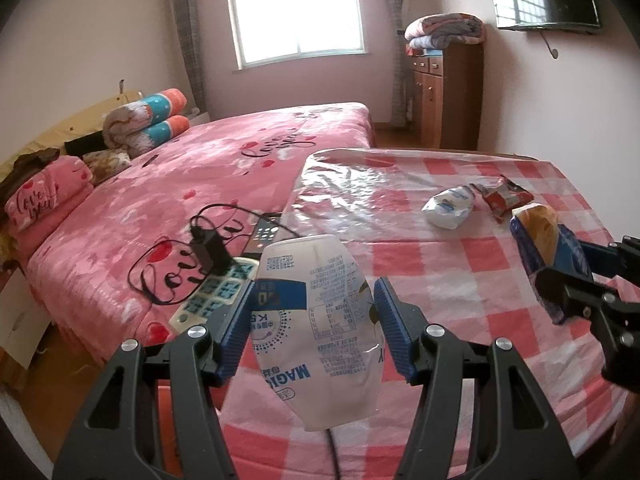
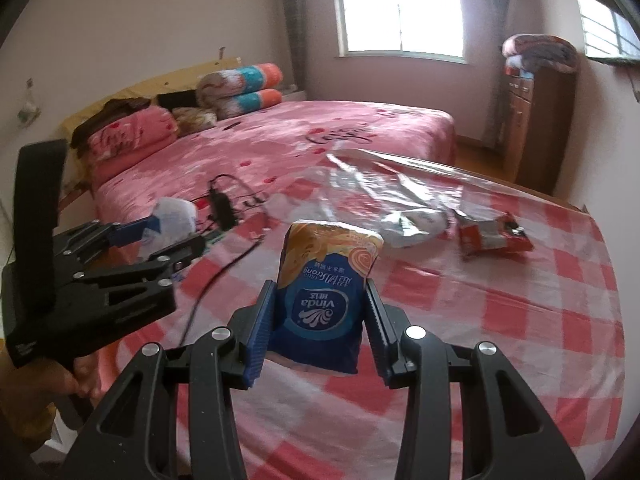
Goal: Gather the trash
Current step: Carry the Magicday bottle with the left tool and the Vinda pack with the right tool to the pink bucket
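I count four pieces of trash: a white wrapper [image 1: 320, 328] clamped between the jaws of my left gripper [image 1: 314, 312], a blue tissue pack [image 2: 326, 300] pinched in my right gripper [image 2: 320, 312], both lifted above the checked table [image 1: 460, 280], and two on it, a crumpled white packet [image 1: 450, 206] just beside a red snack wrapper [image 1: 506, 196]. Left of the table, on the pink bed [image 1: 208, 168], lie one black charger [image 1: 210, 250] with its cable, one dark remote [image 1: 266, 236] and one white remote [image 1: 216, 296].

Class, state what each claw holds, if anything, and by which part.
Left claw: white pouch, gripped across its middle. Right claw: blue tissue pack, gripped by its lower sides.
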